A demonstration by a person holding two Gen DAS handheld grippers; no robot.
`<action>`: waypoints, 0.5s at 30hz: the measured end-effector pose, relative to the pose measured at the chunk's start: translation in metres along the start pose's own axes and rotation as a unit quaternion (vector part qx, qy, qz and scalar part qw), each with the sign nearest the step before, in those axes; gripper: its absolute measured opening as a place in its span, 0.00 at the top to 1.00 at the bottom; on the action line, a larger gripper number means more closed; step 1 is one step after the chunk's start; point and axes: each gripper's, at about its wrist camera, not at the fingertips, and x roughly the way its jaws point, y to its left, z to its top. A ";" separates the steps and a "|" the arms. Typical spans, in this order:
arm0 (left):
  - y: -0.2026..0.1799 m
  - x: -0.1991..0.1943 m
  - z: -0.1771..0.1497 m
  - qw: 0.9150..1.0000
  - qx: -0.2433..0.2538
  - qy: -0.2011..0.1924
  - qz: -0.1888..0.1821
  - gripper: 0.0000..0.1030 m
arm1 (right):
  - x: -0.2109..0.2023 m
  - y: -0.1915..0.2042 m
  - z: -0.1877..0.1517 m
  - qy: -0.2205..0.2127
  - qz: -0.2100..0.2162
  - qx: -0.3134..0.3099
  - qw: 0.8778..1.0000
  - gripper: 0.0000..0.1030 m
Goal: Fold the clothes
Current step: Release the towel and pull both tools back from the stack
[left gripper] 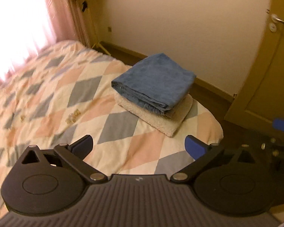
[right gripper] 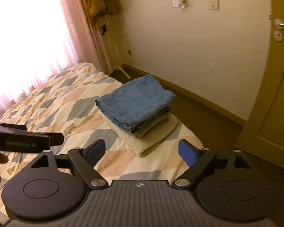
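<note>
Listing the stock from my remote seat: folded blue denim jeans (left gripper: 153,79) lie atop a folded cream fleece garment (left gripper: 161,117), stacked near the corner of the diamond-patterned quilted bed (left gripper: 66,87), presumably as finished work. My left gripper (left gripper: 139,146) and right gripper (right gripper: 142,151) hang short of that stack, both spread wide, gripping nothing.

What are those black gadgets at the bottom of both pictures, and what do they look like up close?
Each is a hand-held gripper. The left hand-held gripper and right hand-held gripper look alike: a ribbed dark grey body, two round black discs, black linkage arms with silver pivot pins, and two fingers with blue pads. A small round emblem marks the body. The left one's side, seen from the right camera, reads "GenRobot.AI".
</note>
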 end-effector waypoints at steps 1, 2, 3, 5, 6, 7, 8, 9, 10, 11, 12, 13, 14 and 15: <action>-0.001 -0.008 -0.002 1.000 0.009 -0.007 0.005 0.01 | -0.008 0.003 0.001 -0.003 -0.006 0.001 1.000 0.08; -0.003 -0.015 -0.003 1.000 0.018 -0.014 0.009 0.01 | -0.016 0.008 0.002 -0.005 -0.014 0.002 1.000 0.04; 0.000 -0.022 -0.004 1.000 0.019 -0.019 0.005 0.01 | -0.022 0.013 0.004 -0.008 -0.023 0.002 1.000 0.02; 0.011 -0.030 -0.004 1.000 0.004 -0.013 -0.015 0.01 | -0.033 0.024 0.006 -0.017 -0.042 0.005 0.999 0.02; 0.016 -0.034 -0.004 1.000 -0.003 -0.011 -0.024 0.01 | -0.039 0.029 0.006 -0.021 -0.049 0.007 0.999 0.02; 0.023 -0.037 -0.004 0.999 -0.010 -0.007 -0.033 0.01 | -0.044 0.035 0.006 -0.025 -0.056 0.008 0.998 0.02; 0.031 -0.040 -0.004 0.999 -0.012 -0.003 -0.038 0.01 | -0.048 0.041 0.006 -0.027 -0.065 0.012 0.997 0.02; 0.039 -0.043 -0.004 0.999 -0.013 0.000 -0.043 0.01 | -0.051 0.047 0.006 -0.028 -0.073 0.017 0.997 0.02; 0.046 -0.047 -0.005 0.999 -0.012 0.006 -0.046 0.01 | -0.053 0.054 0.004 -0.028 -0.076 0.023 0.996 0.02; 0.054 -0.050 -0.007 0.999 -0.008 0.011 -0.048 0.01 | -0.055 0.061 0.001 -0.028 -0.078 0.030 0.996 0.02; 0.062 -0.054 -0.009 0.999 -0.002 0.012 -0.046 0.01 | -0.057 0.068 -0.001 -0.028 -0.079 0.037 0.996 0.02; 0.068 -0.057 -0.011 0.999 0.005 0.009 -0.043 0.01 | -0.059 0.075 -0.004 -0.028 -0.081 0.044 0.995 0.02; 0.076 -0.061 -0.015 0.999 0.012 0.007 -0.042 0.01 | -0.062 0.082 -0.008 -0.028 -0.082 0.052 0.995 0.02; 0.081 -0.063 -0.018 0.999 0.016 0.006 -0.044 0.01 | -0.064 0.089 -0.012 -0.028 -0.084 0.058 0.994 0.02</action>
